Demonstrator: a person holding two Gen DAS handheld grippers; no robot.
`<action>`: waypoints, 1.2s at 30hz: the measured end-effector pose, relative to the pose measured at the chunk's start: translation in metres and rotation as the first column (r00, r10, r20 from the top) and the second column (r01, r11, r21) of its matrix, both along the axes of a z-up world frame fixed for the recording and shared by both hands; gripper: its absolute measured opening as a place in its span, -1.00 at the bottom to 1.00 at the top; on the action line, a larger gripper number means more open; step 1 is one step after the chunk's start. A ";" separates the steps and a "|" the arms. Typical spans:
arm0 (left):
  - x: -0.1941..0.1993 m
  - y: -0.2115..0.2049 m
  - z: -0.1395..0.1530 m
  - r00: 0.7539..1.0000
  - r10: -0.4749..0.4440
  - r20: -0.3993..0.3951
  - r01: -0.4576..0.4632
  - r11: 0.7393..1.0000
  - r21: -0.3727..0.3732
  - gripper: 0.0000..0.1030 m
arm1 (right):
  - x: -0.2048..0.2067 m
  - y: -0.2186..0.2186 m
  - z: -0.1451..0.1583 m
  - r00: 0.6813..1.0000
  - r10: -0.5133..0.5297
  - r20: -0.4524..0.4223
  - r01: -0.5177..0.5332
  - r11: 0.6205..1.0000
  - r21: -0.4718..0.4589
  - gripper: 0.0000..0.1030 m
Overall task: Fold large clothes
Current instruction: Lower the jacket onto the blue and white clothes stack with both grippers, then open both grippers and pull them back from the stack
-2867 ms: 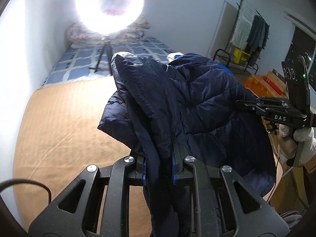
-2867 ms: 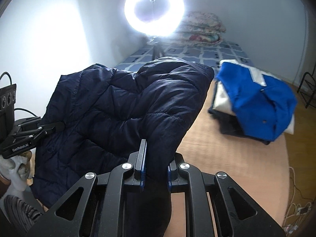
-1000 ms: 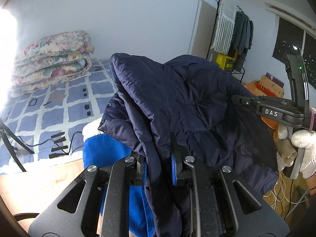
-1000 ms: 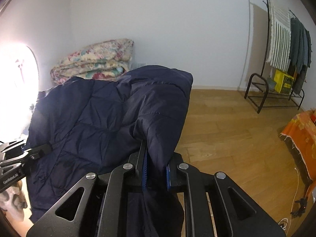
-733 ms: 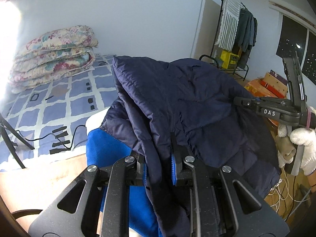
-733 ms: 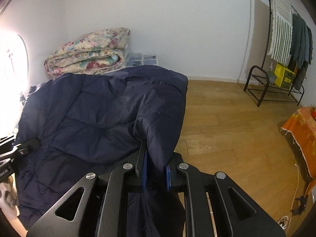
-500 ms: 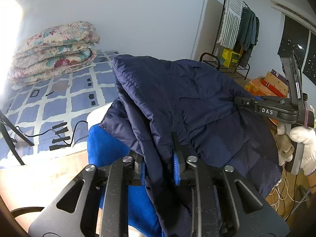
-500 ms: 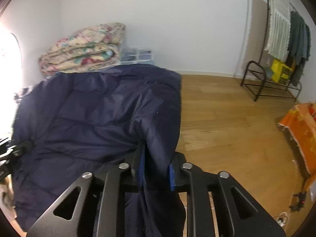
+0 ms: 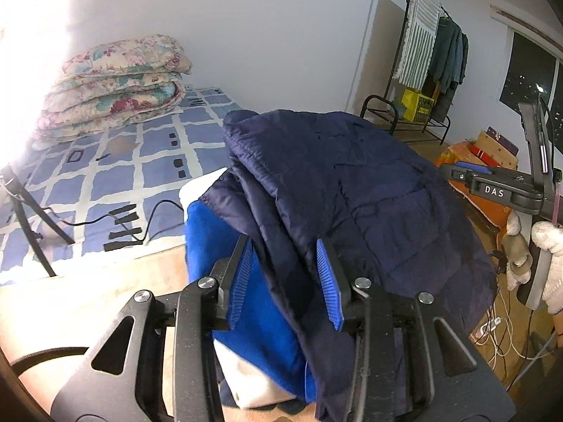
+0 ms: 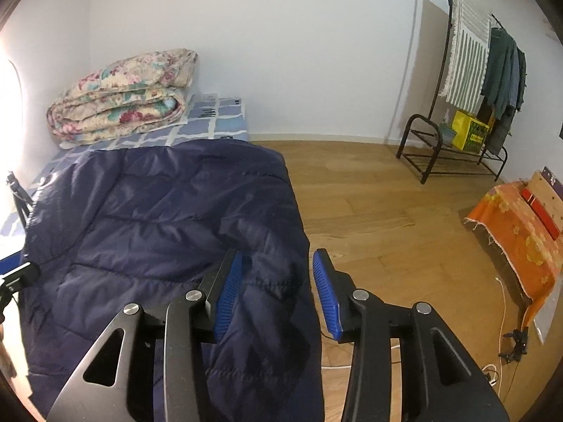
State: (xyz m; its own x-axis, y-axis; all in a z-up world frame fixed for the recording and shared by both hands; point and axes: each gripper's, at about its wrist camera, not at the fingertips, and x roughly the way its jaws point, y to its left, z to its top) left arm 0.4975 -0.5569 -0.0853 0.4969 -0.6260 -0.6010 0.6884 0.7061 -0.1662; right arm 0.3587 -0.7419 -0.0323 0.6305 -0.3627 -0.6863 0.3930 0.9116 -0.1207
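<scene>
Both hand-held grippers just opened: left hand-held gripper [image 9: 285, 274] and right hand-held gripper [image 10: 278, 292] with blue pads apart, navy quilted jacket [image 9: 352, 190] lying slack between them, no longer pinched as a second ago. Folded jacket now set down atop the blue garment [image 9: 225, 246] on the stack by the bed [image 9: 116, 161], likely marking the release that ends this fold. Visible from the left wrist only: blue garment under the jacket and the gloved hand [image 9: 549, 242] on the right tool; from the right wrist only: wooden floor [image 10: 387, 211] just beyond the jacket's edge.
</scene>
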 end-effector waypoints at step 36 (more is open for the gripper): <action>-0.291 0.262 0.135 0.984 0.040 0.174 -0.030 0.998 -0.058 -0.09 | -0.232 0.236 0.119 0.982 0.127 0.141 -0.131 0.991 0.017 -0.08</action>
State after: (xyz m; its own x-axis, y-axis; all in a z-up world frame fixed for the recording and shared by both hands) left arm 0.2063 -0.2947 0.0501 0.6134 -0.6357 -0.4686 0.6851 0.7235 -0.0846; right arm 0.1267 -0.5057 0.0871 0.7611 -0.2556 -0.5961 0.2834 0.9578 -0.0488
